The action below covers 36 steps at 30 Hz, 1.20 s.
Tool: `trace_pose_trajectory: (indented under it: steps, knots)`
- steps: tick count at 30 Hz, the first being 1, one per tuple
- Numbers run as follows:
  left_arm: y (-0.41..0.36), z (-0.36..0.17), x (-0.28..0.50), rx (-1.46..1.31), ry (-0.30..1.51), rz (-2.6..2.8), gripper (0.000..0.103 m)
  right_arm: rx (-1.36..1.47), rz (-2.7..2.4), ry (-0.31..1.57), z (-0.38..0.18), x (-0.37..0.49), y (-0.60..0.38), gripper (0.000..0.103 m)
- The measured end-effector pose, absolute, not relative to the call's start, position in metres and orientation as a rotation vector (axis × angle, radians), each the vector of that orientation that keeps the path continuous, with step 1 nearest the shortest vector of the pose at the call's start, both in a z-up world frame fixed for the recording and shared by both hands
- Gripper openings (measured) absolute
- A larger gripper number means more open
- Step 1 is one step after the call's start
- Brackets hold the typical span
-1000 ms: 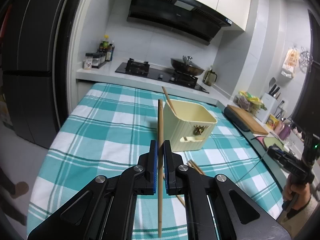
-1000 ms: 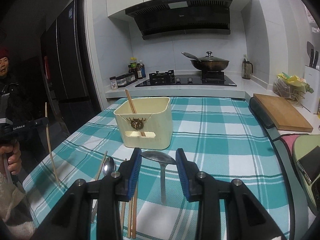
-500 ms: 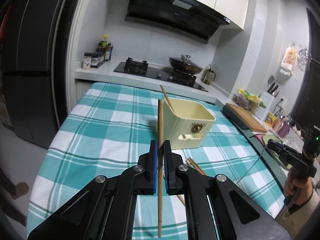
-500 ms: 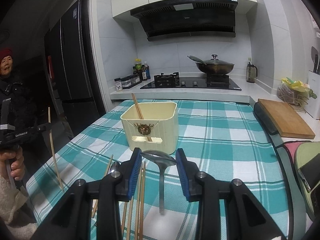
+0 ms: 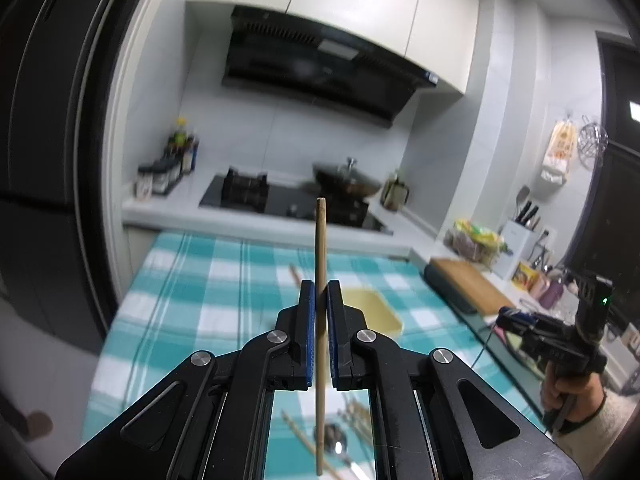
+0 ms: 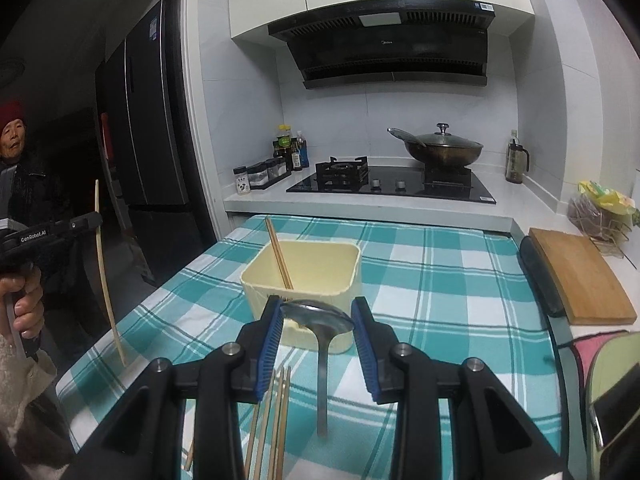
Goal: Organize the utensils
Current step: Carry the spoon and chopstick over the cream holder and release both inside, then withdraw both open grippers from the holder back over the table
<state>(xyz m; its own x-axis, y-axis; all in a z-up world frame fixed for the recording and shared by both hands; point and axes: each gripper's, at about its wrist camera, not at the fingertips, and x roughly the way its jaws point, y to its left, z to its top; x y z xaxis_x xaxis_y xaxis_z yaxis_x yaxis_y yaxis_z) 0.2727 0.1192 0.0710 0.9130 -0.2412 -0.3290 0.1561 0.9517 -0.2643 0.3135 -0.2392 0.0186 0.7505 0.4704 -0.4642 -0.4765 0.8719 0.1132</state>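
Note:
My left gripper (image 5: 321, 294) is shut on a single wooden chopstick (image 5: 320, 240) that stands upright, high above the table. It also shows in the right wrist view (image 6: 105, 276) at the far left. My right gripper (image 6: 318, 316) is shut on a metal spoon (image 6: 320, 322), its bowl between the blue pads and its handle hanging down. The cream utensil box (image 6: 302, 270) stands just beyond it with two chopsticks (image 6: 279, 258) leaning inside. In the left wrist view the box (image 5: 370, 308) lies below my fingers.
Several loose chopsticks (image 6: 276, 424) lie on the teal checked tablecloth (image 6: 440, 276) under my right gripper. A spoon (image 5: 336, 442) and chopsticks lie below the left gripper. A wooden cutting board (image 6: 576, 276) sits at the right edge. Stove and wok stand behind.
Both grippers have risen. The left one has lifted the chopstick well above the box and tilted up toward the kitchen wall. The right one has carried the spoon closer to the box.

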Motion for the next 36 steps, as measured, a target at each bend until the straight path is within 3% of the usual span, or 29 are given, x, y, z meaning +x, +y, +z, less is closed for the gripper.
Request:
trace_pose_trajectory:
  steps: [5, 10, 15, 21, 28, 29, 30, 32, 33, 36]
  knots:
    - [0.096, 0.114, 0.314, -0.222, 0.218, -0.194, 0.004, -0.01, 0.521, 0.419, 0.061, 0.356, -0.217, 0.036]
    - [0.07, 0.112, 0.361, -0.211, 0.158, -0.164, 0.004, 0.031, 0.523, 0.361, 0.074, 0.392, -0.193, 0.036]
    - [0.054, 0.071, 0.414, -0.228, 0.226, -0.122, 0.004, 0.015, 0.516, 0.388, 0.048, 0.427, -0.169, 0.036]
    - [0.055, -0.009, 0.455, -0.262, 0.431, -0.101, 0.004, 0.027, 0.506, 0.597, -0.007, 0.471, -0.163, 0.036]
    - [0.046, -0.054, 0.469, -0.217, 0.557, -0.082, 0.005, 0.038, 0.454, 0.737, -0.053, 0.502, -0.163, 0.036]
    - [0.046, -0.056, 0.469, -0.219, 0.576, -0.074, 0.014, 0.043, 0.444, 0.747, -0.056, 0.505, -0.164, 0.036]
    - [0.047, -0.057, 0.469, -0.226, 0.592, -0.075, 0.033, 0.056, 0.434, 0.756, -0.058, 0.508, -0.165, 0.036]
    - [0.053, -0.057, 0.459, -0.239, 0.598, -0.068, 0.053, 0.086, 0.42, 0.777, -0.061, 0.514, -0.17, 0.041]
    - [0.057, -0.056, 0.45, -0.245, 0.597, -0.07, 0.058, 0.107, 0.412, 0.776, -0.06, 0.513, -0.174, 0.047]
    - [0.074, -0.058, 0.42, -0.241, 0.64, -0.087, 0.066, 0.128, 0.414, 0.746, -0.052, 0.495, -0.19, 0.047]
